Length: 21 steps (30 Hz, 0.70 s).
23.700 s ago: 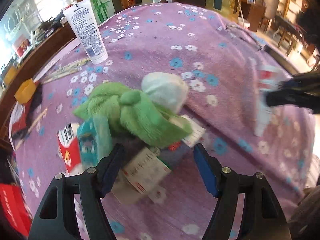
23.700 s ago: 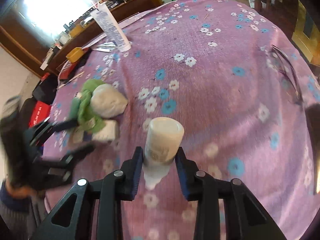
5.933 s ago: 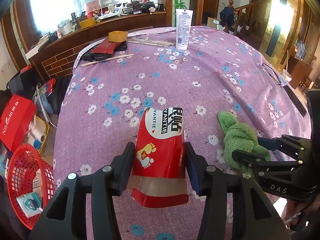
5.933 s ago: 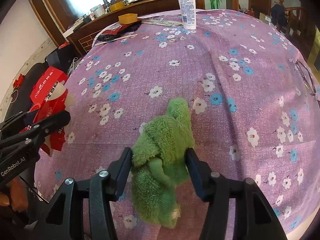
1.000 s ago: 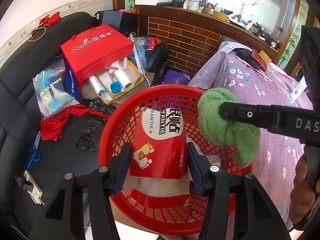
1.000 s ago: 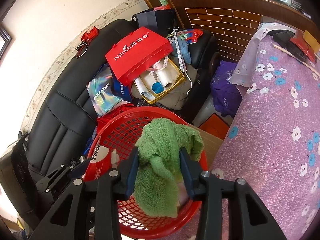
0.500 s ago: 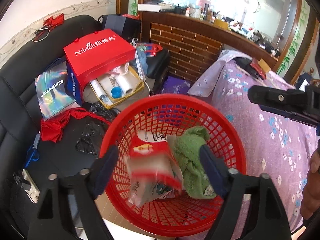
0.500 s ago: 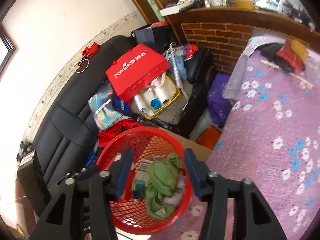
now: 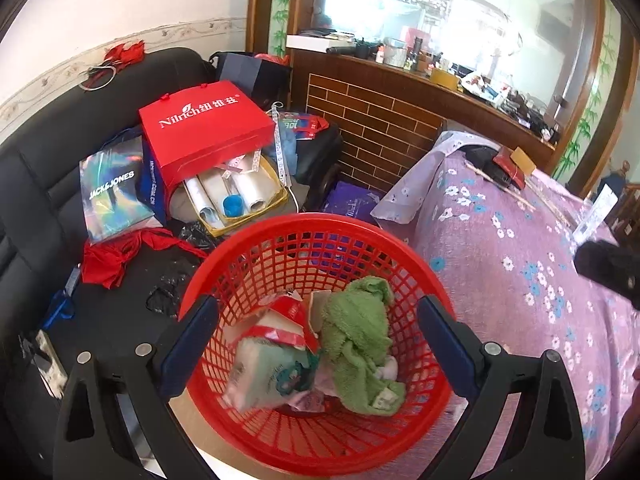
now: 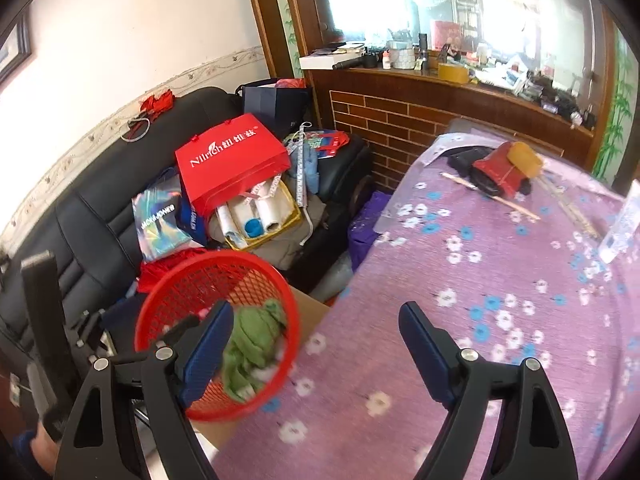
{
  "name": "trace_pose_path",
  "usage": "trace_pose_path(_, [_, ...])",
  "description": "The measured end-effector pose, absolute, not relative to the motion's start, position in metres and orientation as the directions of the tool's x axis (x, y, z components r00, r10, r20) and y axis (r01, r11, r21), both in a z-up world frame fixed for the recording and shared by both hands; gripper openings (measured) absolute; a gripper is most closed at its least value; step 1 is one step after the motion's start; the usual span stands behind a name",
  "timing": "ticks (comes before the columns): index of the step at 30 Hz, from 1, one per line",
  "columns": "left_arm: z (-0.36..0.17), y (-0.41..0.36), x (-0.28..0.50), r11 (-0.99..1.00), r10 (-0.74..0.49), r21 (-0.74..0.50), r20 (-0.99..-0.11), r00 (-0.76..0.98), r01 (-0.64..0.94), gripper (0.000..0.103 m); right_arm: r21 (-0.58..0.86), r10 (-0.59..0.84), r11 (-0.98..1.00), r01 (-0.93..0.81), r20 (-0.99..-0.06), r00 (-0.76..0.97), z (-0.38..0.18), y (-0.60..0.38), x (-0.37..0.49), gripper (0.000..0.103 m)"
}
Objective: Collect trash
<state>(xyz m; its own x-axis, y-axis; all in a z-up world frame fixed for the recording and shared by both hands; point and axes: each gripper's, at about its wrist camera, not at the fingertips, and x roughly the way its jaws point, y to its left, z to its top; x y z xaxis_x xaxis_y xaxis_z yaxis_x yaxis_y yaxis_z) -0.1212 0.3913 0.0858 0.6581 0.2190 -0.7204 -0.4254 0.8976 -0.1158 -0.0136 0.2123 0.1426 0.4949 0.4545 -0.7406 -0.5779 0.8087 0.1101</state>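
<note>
A red mesh basket (image 9: pixel 280 240) stands beside the table and holds a green cloth (image 9: pixel 356 328), a red-and-white packet (image 9: pixel 280 320) and other wrappers. My left gripper (image 9: pixel 318 340) is open and empty, right above the basket. My right gripper (image 10: pixel 316 344) is open and empty, over the edge of the purple flowered tablecloth (image 10: pixel 500 280), with the basket (image 10: pixel 172 288) and green cloth (image 10: pixel 252 340) at its lower left.
A black sofa (image 9: pixel 36 184) behind the basket carries a red Nilrich bag (image 9: pixel 200 128), paper rolls and a Jack & Jones bag (image 9: pixel 112 196). A brick counter (image 9: pixel 380 120) stands behind. Red and yellow items (image 10: pixel 508 164), sticks and a white tube (image 10: pixel 624 220) lie on the table's far side.
Both grippers opened and dropped the red packet and the green cloth into the basket. The right gripper then drew back over the table; the left stays above the basket.
</note>
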Motion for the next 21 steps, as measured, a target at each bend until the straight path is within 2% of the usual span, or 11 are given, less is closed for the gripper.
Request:
trace_pose_path(8, [0.11,0.372,-0.16,0.844,0.314,-0.118,-0.683,0.66,-0.523,0.103,0.051,0.396,0.838,-0.543,-0.741,0.542,0.139,0.161,-0.033,0.093])
trace_pose_path(12, [0.115,0.358,-0.178,0.834,0.308,-0.099,-0.731,0.608,-0.542,0.103,0.023,0.388,0.826,-0.563,-0.748,0.539,0.133,0.142,-0.05,0.093])
trace_pose_path(16, [0.125,0.336,-0.204,0.819,0.329,-0.112,-0.711,0.621,-0.562,0.103,-0.01,0.395,0.799,-0.602,-0.745,0.537,0.133,0.128,-0.069,0.093])
trace_pose_path(21, [0.135,0.299,-0.221,0.827,0.358,-0.062,-0.708,0.609,-0.558,0.103,-0.031,0.42,0.76,-0.65,-0.739,0.527,0.135,0.115,-0.086,0.093])
